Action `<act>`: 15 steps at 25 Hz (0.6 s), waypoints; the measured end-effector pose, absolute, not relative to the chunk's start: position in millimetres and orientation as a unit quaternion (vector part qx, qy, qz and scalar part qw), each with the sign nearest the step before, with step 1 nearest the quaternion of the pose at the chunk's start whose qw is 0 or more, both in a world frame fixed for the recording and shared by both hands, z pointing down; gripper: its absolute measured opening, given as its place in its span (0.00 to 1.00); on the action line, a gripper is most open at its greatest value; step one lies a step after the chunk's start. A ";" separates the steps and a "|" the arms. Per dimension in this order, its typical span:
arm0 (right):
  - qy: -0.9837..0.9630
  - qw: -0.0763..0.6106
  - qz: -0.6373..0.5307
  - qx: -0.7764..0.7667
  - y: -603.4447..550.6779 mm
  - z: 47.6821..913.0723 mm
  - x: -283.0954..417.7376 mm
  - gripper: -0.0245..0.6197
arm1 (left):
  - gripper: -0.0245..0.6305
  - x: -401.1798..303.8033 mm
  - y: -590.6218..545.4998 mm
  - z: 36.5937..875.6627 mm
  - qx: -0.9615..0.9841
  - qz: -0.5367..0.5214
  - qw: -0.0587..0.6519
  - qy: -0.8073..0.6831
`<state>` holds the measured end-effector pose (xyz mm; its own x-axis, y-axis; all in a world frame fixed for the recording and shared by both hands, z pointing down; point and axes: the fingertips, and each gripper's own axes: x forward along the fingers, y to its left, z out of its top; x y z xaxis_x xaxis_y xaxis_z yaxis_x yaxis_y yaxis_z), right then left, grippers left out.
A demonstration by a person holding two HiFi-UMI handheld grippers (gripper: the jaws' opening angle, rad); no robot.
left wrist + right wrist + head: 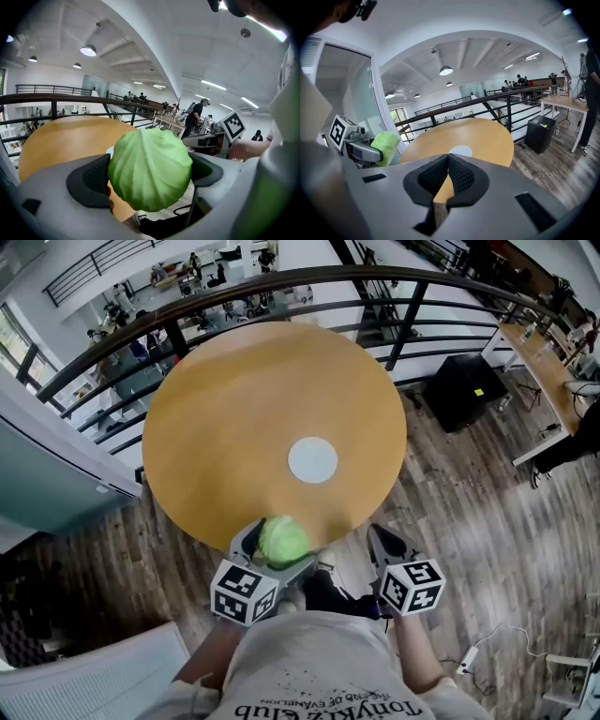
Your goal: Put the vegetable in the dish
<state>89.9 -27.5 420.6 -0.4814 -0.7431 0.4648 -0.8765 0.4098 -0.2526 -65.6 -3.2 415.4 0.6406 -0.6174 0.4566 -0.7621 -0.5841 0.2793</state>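
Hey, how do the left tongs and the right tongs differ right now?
The left tongs are shut on a green cabbage; the right tongs are shut and empty. The left tongs overlap the table's near edge; the right tongs sit off it. Both point toward the white dish.

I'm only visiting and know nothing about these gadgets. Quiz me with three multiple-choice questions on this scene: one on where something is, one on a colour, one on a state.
1. Where is the dish?
A) near the middle of the round table
B) in a cupboard
C) on a shelf

2. What colour is the cabbage?
A) red
B) green
C) white

3. How is the right gripper?
A) shut, holding nothing
B) wide open
C) shut on the cabbage

Answers: 1 A, the head view shows it on the tabletop. 2 B, it shows pale green, clamped in the left gripper. 3 A, its pads meet with nothing between.
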 end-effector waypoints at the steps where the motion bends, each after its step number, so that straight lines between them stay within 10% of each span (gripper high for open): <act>1: -0.830 0.142 0.235 0.486 -39.0 418.8 92.8 0.07 | 0.80 -61.9 -13.5 413.0 0.874 0.157 0.230 -0.397; 15: -0.853 0.136 0.229 0.450 -139.9 408.8 140.0 0.08 | 0.80 -25.9 -102.5 407.6 0.844 0.160 0.242 -0.450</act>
